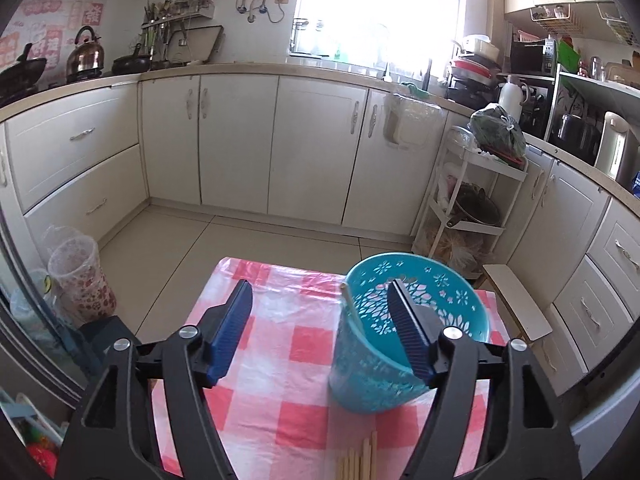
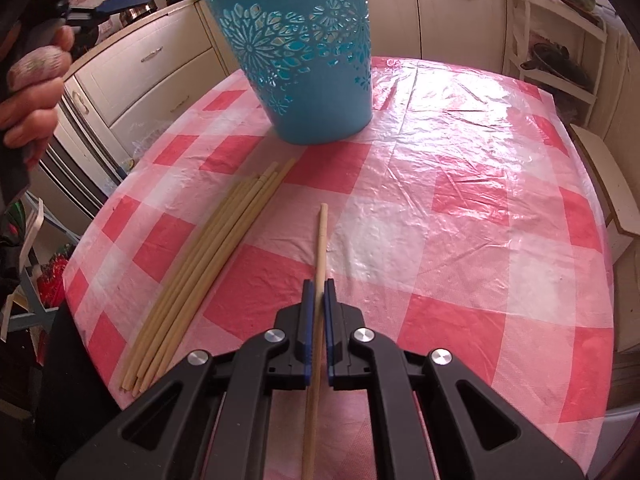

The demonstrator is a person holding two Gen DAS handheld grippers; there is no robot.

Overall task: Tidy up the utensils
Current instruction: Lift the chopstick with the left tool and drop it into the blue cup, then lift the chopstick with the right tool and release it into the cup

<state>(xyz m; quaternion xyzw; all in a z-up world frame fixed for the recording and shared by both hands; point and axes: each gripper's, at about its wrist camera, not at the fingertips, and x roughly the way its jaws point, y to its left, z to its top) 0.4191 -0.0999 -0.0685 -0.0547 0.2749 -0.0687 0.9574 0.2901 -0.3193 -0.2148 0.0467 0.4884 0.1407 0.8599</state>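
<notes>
A teal cut-out basket [image 1: 360,380] stands on the pink checked tablecloth [image 1: 272,364]. One wooden chopstick [image 1: 347,300] leans inside its left rim. My left gripper [image 1: 320,282] is open above the table, its right finger over the basket's mouth, and nothing is between its pads. In the right wrist view the basket [image 2: 296,52] is at the table's far side. My right gripper [image 2: 319,284] is shut on a single chopstick [image 2: 322,240] that points toward the basket. A bundle of several chopsticks [image 2: 212,264] lies on the cloth to its left.
A white tiered rack [image 1: 468,200] and a low wooden stool [image 1: 516,300] stand right of the table. A lined bin [image 1: 80,276] sits on the floor at the left. A person's hand [image 2: 32,92] holds the left gripper at the upper left in the right wrist view.
</notes>
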